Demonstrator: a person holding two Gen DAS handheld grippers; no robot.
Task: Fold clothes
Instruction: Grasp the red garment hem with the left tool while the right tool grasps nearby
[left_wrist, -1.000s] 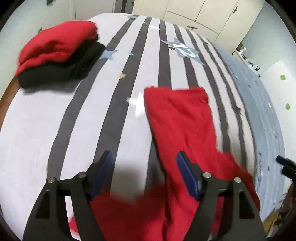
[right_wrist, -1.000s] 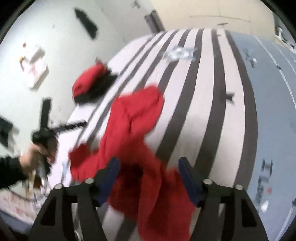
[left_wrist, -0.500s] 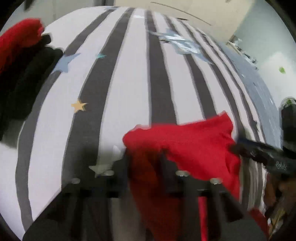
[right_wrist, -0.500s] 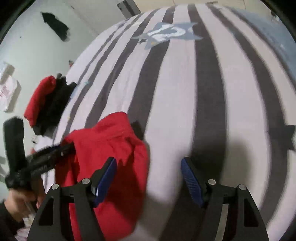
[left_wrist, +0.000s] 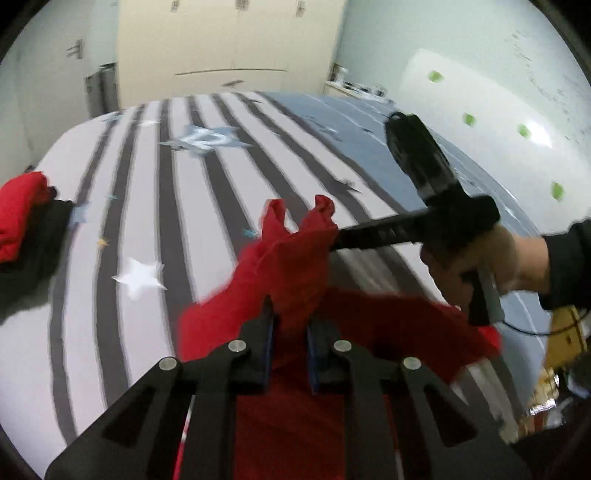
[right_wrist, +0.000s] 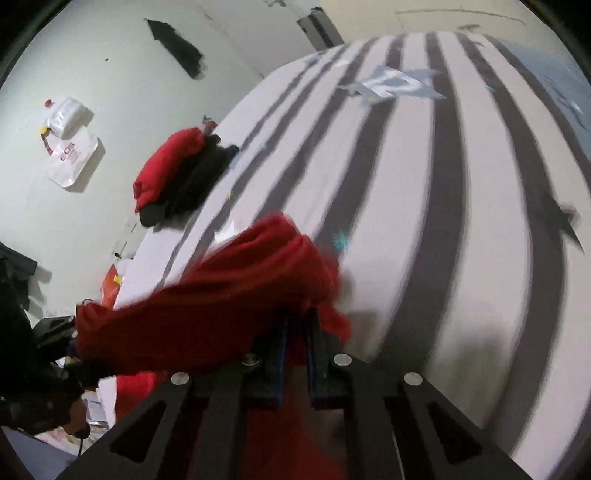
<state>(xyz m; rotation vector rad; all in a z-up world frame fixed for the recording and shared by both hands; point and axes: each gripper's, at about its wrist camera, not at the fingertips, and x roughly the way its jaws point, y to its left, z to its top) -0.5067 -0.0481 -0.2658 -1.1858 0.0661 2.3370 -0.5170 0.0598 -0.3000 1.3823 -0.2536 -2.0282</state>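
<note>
1. The left gripper (left_wrist: 289, 325) has its jaws drawn narrow and pinched on a bunch of the red garment (left_wrist: 295, 266); the right gripper (right_wrist: 295, 332) is likewise closed down on the same cloth.
2. Only the left wrist view shows the right gripper from outside: its black body (left_wrist: 421, 221), held in a hand (left_wrist: 495, 258) with a dark sleeve, meets the cloth's far upper corner.
3. Only the right wrist view shows the wall beside the bed with a white plastic bag (right_wrist: 72, 155) hanging on it, and the left tool as a dark blur at the lower left.
4. The garment is lifted above the striped bedspread (left_wrist: 155, 206), near the bed's front edge, stretched between the two grippers.
5. In the right wrist view its long axis runs from lower left to the jaws at centre; the rest hangs below, blurred.
6. A folded pile of red and black clothes (right_wrist: 177, 173) lies well apart, at the bed's left edge.
</note>
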